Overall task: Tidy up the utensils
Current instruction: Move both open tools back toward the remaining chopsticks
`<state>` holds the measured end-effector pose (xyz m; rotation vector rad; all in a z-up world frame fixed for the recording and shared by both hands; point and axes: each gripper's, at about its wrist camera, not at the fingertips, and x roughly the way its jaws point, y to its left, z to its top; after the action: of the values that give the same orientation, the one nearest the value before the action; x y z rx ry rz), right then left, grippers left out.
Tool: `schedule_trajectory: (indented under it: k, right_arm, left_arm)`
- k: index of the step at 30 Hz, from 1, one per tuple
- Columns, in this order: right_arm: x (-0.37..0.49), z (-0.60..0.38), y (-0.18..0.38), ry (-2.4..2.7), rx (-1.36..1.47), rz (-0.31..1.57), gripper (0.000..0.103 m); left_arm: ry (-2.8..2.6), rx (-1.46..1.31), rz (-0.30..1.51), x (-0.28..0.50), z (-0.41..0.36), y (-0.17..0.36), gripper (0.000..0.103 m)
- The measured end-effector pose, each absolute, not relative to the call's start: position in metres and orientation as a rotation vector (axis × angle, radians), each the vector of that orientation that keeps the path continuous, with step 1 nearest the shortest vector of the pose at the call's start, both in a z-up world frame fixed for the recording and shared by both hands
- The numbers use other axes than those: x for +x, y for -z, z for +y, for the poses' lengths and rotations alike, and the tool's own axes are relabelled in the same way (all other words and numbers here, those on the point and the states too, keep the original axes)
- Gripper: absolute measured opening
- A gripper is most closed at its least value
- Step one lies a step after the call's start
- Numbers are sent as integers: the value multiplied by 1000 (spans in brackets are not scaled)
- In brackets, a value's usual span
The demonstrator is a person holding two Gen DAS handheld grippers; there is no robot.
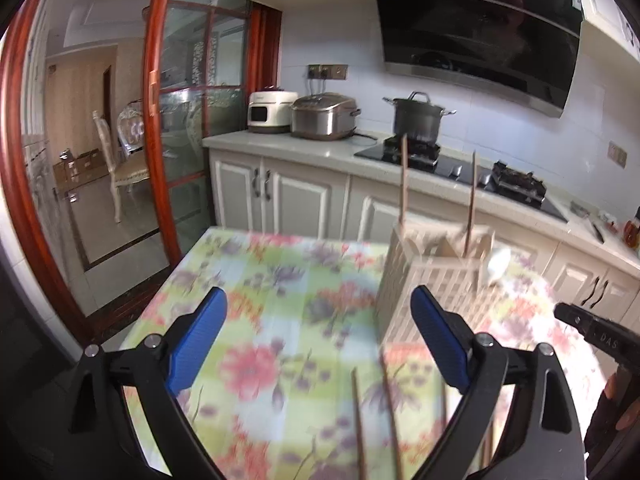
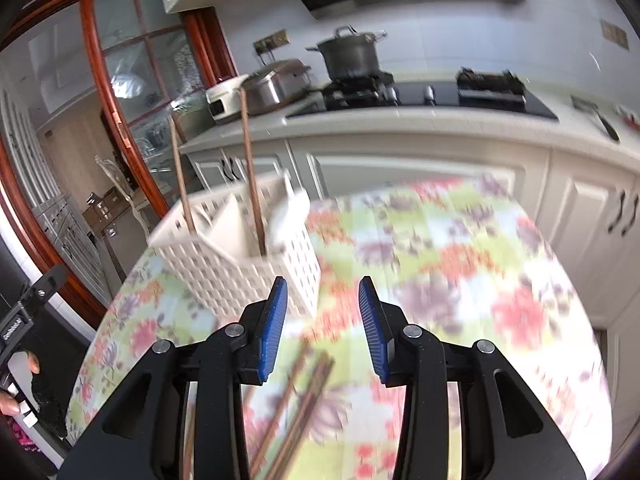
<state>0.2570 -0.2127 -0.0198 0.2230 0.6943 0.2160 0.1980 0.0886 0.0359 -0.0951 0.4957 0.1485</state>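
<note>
A white lattice utensil basket (image 1: 424, 280) (image 2: 240, 264) stands on the floral tablecloth. Two brown chopsticks (image 1: 403, 184) (image 2: 250, 168) stand upright in it, and a white spoon (image 1: 498, 266) (image 2: 290, 212) leans in its end compartment. Several loose chopsticks (image 1: 386, 408) (image 2: 304, 392) lie on the cloth near me. My left gripper (image 1: 320, 324) is open and empty, above the cloth just left of the basket. My right gripper (image 2: 322, 304) is open and empty, over the loose chopsticks, right of the basket.
The table (image 1: 260, 320) (image 2: 460, 280) has a floral cloth. Behind it runs a kitchen counter (image 1: 304, 148) with rice cookers (image 1: 324, 116), a pot (image 1: 418, 116) on the hob and cabinets. A glass door with a red frame (image 1: 156, 120) is at left.
</note>
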Motion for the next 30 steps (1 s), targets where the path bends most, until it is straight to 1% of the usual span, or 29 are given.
schedule_trajectory:
  k: [4, 8, 11, 12, 20, 25, 26, 30]
  right_arm:
    - [238, -210, 56, -174, 199, 750, 37]
    - [228, -206, 84, -167, 198, 806, 37]
    - [226, -199, 96, -167, 191, 828, 34]
    - [226, -194, 98, -171, 188, 835, 32]
    - [232, -174, 101, -164, 165, 860, 31]
    - [237, -162, 110, -145, 127, 901, 28]
    - [236, -159, 110, -132, 105, 893, 26]
    - [238, -153, 110, -117, 71, 903, 25]
  left_arm:
    - [-157, -91, 544, 179, 89, -9, 91]
    - [-181, -36, 542, 163, 82, 11, 91]
    - [-184, -16, 551, 160, 79, 23, 91]
    - [-179, -12, 562, 161, 78, 27, 91]
    - [-168, -1, 615, 166, 75, 47, 91]
    - [-161, 0, 635, 168, 76, 54, 91]
    - [-161, -1, 640, 168, 76, 55, 91]
    - [-150, -9, 653, 169, 78, 58, 91]
